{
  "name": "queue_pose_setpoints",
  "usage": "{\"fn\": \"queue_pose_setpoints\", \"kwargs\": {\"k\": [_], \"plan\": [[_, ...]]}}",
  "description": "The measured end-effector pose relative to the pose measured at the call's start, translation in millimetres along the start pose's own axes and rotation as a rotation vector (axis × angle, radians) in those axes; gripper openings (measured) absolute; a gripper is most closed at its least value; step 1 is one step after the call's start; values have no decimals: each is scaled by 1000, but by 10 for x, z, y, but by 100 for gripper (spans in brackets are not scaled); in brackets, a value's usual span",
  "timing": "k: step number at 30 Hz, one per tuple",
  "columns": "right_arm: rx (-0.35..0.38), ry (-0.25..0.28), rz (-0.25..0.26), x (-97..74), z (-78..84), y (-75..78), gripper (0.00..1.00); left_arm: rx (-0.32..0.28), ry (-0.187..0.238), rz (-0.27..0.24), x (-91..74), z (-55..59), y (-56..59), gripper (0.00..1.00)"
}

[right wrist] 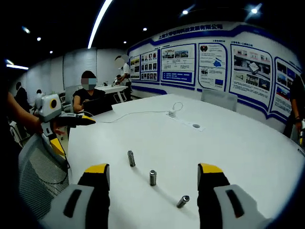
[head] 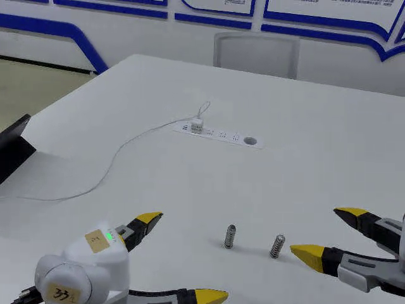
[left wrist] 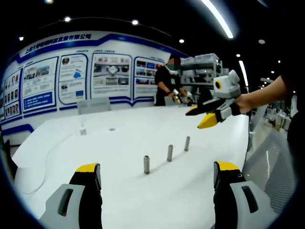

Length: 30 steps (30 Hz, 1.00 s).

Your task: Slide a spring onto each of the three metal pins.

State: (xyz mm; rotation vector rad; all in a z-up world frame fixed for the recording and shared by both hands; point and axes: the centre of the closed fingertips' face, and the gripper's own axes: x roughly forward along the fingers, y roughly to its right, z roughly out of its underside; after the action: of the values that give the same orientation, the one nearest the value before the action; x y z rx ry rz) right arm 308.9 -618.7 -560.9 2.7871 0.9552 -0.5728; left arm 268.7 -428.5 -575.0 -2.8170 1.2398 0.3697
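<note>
From my head, my left tongs (head: 182, 256) sit low at the near edge of the white table (head: 304, 177), jaws spread wide with nothing between them. My right tongs (head: 326, 232) come in from the right, also wide and empty. Two pins (head: 230, 236) stand upright between the tongs, both coiled along their length, the right one (head: 277, 246) just beside my right jaw tip. Farther back lie a power strip (head: 218, 135) and its cable (head: 120, 155)

Along my left tongs (left wrist: 157, 168), three pins (left wrist: 169, 152) stand in a row on the table ahead of the wide jaws. My right tongs (left wrist: 199, 118) hover above and beyond them

Along my right tongs (right wrist: 153, 168), the same three pins (right wrist: 152, 177) stand in a slanting row between the open jaws, touching neither
</note>
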Motion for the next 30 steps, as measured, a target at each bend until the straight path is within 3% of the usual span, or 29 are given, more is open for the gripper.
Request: {"fn": "queue_pose_setpoints", "kwargs": {"k": [7,11,13,15,20,25,30], "plan": [[65,30,100,-332,173,73,79,8,23,-20,-31,-71,-1,100],[101,91,148,-496,211,12,83,12,29,-31,-50,-95,4,100],[124,124,214,-590,236,40,87,9,37,-31,-61,-113,12,100],[130,146,230,-648,251,17,91,9,56,-32,-77,-154,25,100],[222,320,284,-852,142,6,96,12,60,-50,-86,-164,1,100],[262,383,331,-947,169,25,99,7,75,-62,-101,-191,-15,100],[278,390,330,-912,195,42,99,-10,87,-83,-114,-197,-68,100]]}}
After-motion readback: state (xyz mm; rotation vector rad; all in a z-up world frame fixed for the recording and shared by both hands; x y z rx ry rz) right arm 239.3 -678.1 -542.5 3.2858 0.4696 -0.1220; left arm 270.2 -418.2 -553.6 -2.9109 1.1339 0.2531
